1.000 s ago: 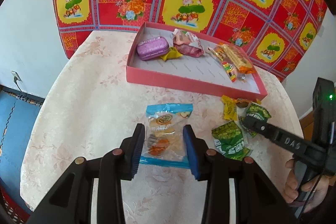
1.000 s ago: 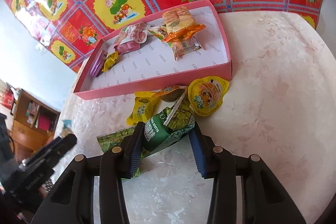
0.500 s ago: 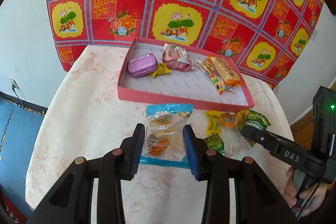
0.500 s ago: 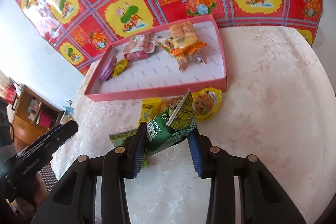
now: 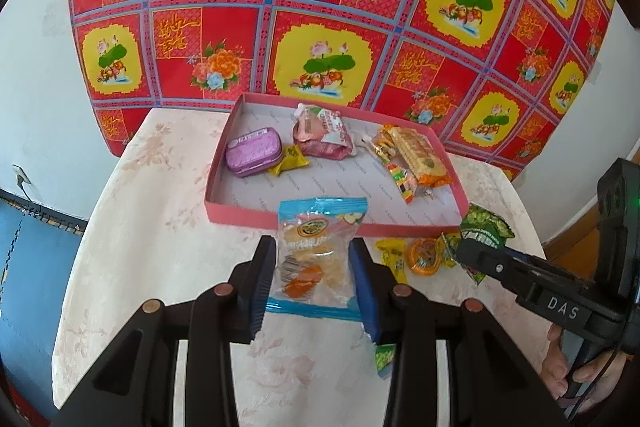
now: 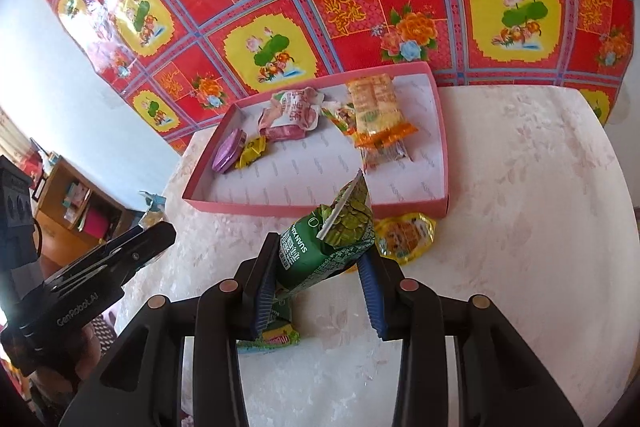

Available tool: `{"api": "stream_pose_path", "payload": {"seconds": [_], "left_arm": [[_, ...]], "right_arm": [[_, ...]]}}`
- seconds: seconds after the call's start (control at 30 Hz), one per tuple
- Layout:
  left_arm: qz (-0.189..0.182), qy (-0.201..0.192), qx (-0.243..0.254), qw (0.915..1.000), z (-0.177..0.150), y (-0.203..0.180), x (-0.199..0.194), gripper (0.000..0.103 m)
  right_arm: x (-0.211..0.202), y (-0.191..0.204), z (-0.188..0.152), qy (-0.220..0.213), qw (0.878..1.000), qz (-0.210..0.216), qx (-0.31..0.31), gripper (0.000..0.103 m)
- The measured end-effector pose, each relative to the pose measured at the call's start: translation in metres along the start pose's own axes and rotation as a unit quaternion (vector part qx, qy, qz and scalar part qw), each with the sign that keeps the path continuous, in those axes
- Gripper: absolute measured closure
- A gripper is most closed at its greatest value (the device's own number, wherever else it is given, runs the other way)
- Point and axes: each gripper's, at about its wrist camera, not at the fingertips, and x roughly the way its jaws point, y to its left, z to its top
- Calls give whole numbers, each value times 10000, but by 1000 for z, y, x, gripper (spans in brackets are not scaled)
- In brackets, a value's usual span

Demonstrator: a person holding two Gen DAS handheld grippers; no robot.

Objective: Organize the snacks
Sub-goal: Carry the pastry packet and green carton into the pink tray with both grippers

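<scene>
A clear candy bag with blue ends [image 5: 316, 259] hangs above the table, and my left gripper [image 5: 314, 285] is shut on it. My right gripper [image 6: 320, 287] is shut on a green snack packet [image 6: 326, 247], lifted off the table; that packet [image 5: 482, 229] also shows in the left wrist view. Beyond both lies the pink tray [image 5: 320, 217] [image 6: 312, 207], holding a purple tin [image 5: 254, 151], a pink packet [image 5: 322, 137], a small yellow candy [image 5: 290, 159] and an orange cracker pack [image 5: 416, 155].
On the table in front of the tray lie a yellow candy [image 5: 392, 253], an orange round sweet [image 5: 426, 257], a yellow jelly cup [image 6: 406, 237] and another green packet [image 6: 272, 331]. A red patterned cloth [image 5: 320, 7] hangs behind. A wooden shelf [image 6: 76, 203] stands at left.
Both grippers have risen with their packets held; the table and tray look farther away. The green packet has come up off the table.
</scene>
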Motion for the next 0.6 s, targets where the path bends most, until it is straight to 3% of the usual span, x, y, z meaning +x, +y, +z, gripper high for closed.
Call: {"api": "stream_pose_path", "payload": {"seconds": [0.6], "left_arm": [[-164,13,44,9999,35,-1,27,64]], "right_arm": [[7,-21,28,-103,9998,-15,190,64]]}}
